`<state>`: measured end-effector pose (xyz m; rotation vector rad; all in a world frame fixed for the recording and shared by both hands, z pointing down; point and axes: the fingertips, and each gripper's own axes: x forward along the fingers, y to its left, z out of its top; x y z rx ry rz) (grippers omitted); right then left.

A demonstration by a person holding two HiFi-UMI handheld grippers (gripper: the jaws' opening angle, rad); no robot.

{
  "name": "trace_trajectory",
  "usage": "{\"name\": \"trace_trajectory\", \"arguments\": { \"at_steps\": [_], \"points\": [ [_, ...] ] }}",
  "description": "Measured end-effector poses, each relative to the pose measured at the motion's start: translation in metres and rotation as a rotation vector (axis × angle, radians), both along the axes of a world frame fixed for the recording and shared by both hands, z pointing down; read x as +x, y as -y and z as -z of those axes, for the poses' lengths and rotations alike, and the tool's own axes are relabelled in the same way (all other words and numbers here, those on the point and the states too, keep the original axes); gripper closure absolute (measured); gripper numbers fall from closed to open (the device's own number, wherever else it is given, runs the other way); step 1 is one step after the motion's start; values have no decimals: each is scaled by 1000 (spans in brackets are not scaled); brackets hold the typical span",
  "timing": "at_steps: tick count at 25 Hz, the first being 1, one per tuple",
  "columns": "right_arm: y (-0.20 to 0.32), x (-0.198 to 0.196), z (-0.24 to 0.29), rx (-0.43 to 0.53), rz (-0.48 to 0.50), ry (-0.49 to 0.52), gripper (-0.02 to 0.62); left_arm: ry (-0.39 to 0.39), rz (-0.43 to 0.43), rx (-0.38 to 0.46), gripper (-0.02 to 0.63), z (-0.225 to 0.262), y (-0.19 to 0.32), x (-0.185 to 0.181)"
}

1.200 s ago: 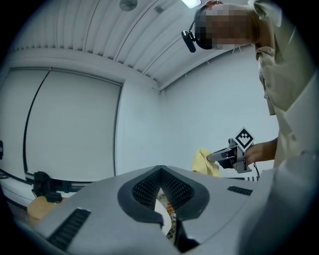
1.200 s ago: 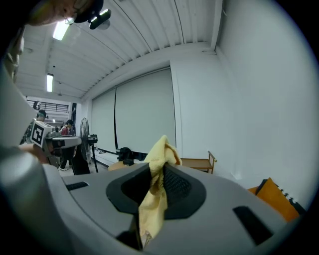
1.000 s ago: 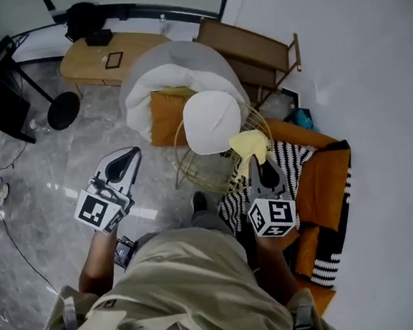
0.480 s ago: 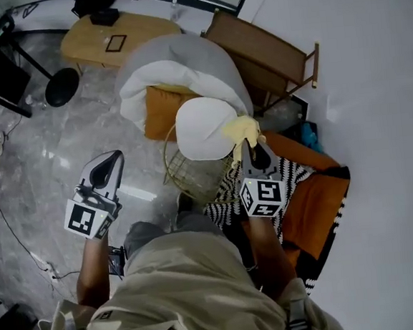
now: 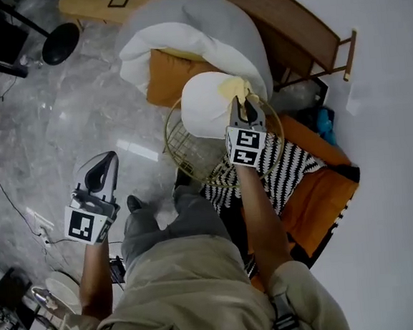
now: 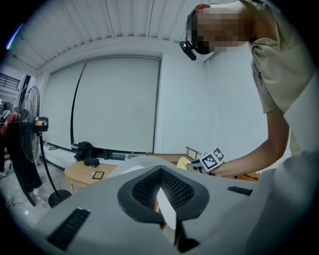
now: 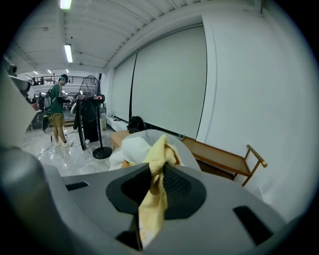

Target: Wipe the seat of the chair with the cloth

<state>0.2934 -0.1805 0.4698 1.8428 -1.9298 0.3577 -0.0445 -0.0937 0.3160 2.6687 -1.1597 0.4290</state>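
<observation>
1. The right claw (image 5: 243, 111) – clamped on the yellow cloth (image 5: 233, 89) – has moved forward onto the white seat (image 5: 203, 109) of the chair (image 5: 190, 155).
2. The left claw (image 5: 101, 171) stays off to the side – nearly closed, empty.

Yellow cloth (image 5: 234, 88) bunched, clamped in right gripper (image 5: 244, 107), over white round seat (image 5: 203, 112) edge.

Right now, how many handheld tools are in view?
2. The left tool hangs shut and empty above the marble floor; the right tool is shut on the yellow cloth at the white chair seat's edge. None appear hidden.
</observation>
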Motion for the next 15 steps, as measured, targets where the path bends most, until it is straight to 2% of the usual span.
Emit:
{"name": "trace_trajectory", "arguments": {
  "at_steps": [5, 11, 13, 15],
  "points": [
    [45, -43, -85, -85, 61, -40, 524, -21, 21, -60, 591, -43, -4, -3],
    [70, -120, -134, -136, 236, -84, 523, 4, 18, -123, 591, -79, -9, -4],
    [66, -113, -137, -140, 218, -82, 523, 8, 8, -130, 591, -82, -8, -2],
    [57, -75, -135, -134, 134, -92, 523, 4, -4, -127, 591, -82, -6, 3]
  ]
}}
